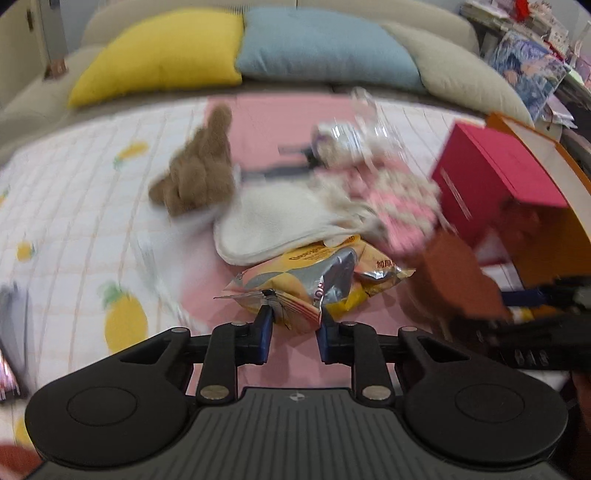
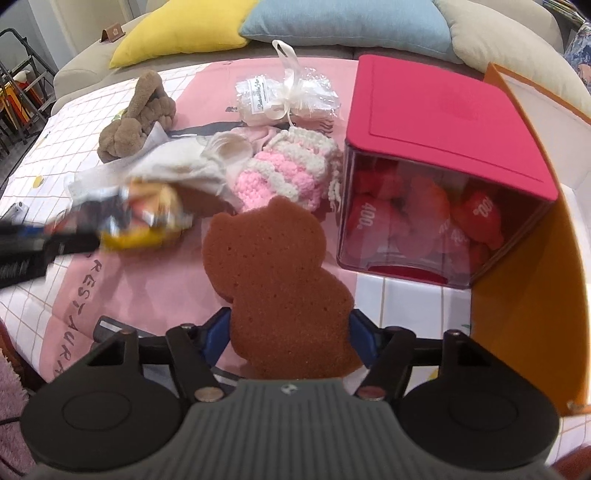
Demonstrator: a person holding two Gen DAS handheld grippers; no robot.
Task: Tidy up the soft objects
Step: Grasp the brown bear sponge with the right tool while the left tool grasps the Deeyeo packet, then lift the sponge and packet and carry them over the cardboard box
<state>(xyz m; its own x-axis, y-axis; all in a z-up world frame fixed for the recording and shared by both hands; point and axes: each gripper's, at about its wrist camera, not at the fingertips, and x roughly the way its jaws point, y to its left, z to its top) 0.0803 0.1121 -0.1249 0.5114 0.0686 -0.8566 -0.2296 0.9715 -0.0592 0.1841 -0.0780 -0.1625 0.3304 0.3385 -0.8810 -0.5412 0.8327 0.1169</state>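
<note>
On a pink-and-white sheet before a cushioned sofa, my left gripper pinches a snack packet while my right gripper clasps a brown sponge beside the red-lidded box.

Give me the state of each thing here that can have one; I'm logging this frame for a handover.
Left tongs: shut on the snack packet.
Snack packet: crumpled, gripped at its edge.
Right tongs: shut on the brown sponge.
Brown sponge: held, sticking out forward.
Red-lidded box: lid on, red plush pieces inside.
Ribboned clear bag: tied shut.
Pink knitted pouch: lying on the cloth.
</note>
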